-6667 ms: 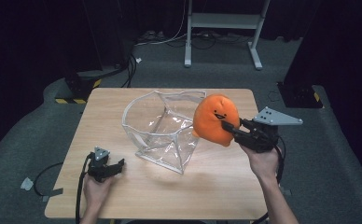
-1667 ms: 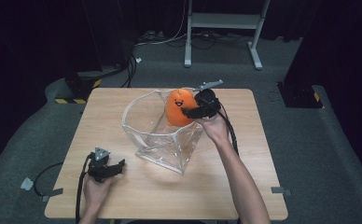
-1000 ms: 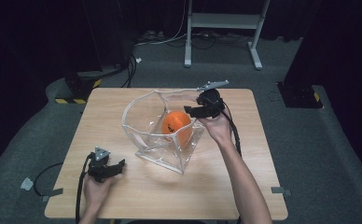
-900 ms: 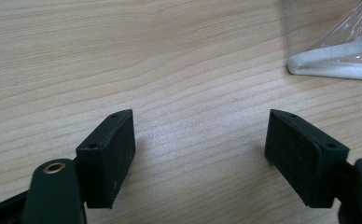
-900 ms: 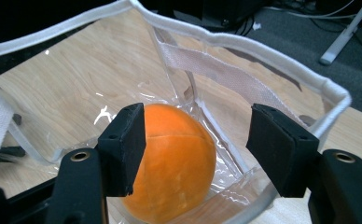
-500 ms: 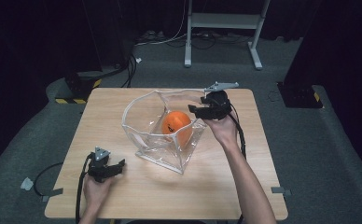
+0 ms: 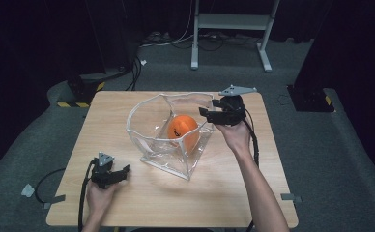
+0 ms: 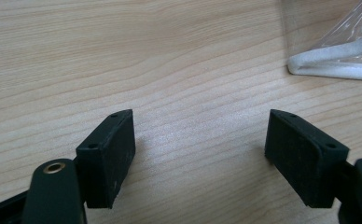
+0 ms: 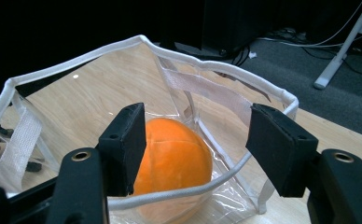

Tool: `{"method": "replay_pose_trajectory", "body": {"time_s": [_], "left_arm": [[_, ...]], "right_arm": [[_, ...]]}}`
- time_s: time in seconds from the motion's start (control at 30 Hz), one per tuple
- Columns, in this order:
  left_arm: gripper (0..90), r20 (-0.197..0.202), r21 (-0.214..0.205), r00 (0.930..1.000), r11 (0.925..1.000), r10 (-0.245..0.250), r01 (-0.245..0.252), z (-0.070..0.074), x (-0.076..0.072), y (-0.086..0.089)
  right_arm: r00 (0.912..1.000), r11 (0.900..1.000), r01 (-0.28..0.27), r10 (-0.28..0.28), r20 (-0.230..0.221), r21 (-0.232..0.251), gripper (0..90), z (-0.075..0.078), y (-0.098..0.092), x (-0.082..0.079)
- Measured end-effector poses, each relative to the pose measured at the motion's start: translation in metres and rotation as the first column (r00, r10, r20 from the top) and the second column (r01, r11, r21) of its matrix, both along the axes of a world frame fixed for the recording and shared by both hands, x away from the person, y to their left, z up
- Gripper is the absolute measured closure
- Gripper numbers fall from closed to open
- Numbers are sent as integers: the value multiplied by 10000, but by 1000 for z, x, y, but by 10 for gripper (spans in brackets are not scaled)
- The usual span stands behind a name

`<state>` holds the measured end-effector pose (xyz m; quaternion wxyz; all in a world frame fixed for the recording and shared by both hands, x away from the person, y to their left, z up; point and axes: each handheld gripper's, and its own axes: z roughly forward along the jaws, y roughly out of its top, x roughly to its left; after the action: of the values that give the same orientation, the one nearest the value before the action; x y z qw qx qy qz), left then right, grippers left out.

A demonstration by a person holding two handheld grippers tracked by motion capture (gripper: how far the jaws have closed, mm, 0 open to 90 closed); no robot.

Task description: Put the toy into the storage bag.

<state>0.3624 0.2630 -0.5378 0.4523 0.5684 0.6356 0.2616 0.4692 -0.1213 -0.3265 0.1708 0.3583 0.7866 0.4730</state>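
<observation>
Orange ball (image 7: 183,131) inside clear bag (image 7: 149,141); right gripper (image 7: 206,112) empty, jaws apart; left gripper (image 7: 122,172) likewise.

Black marking on the orange plush ball (image 7: 183,130) too small to read in the high view; in the right gripper view its lower part is blurred behind the clear bag's (image 9: 207,88) wall.

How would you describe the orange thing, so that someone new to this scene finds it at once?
Start at the wooden table. Near its middle stands a clear plastic bag with a white-trimmed rim. Inside it lies the orange ball-shaped soft toy, the one brightly coloured thing there; a small dark mark shows on its front.
</observation>
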Motion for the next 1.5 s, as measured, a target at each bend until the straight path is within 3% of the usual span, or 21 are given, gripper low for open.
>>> {"method": "replay_pose_trajectory", "body": {"time_s": [0.67,1.5], "left_arm": [[244,-7,8,10000,10000,5,-5,0,0,0],[244,-3,4,10000,10000,7,-7,0,0,0]], "right_arm": [[9991,9977,187,-211,358,651,375,8,-23,-17],[9968,9901,475,-555,575,1324,374,2,-57,-43]]}}
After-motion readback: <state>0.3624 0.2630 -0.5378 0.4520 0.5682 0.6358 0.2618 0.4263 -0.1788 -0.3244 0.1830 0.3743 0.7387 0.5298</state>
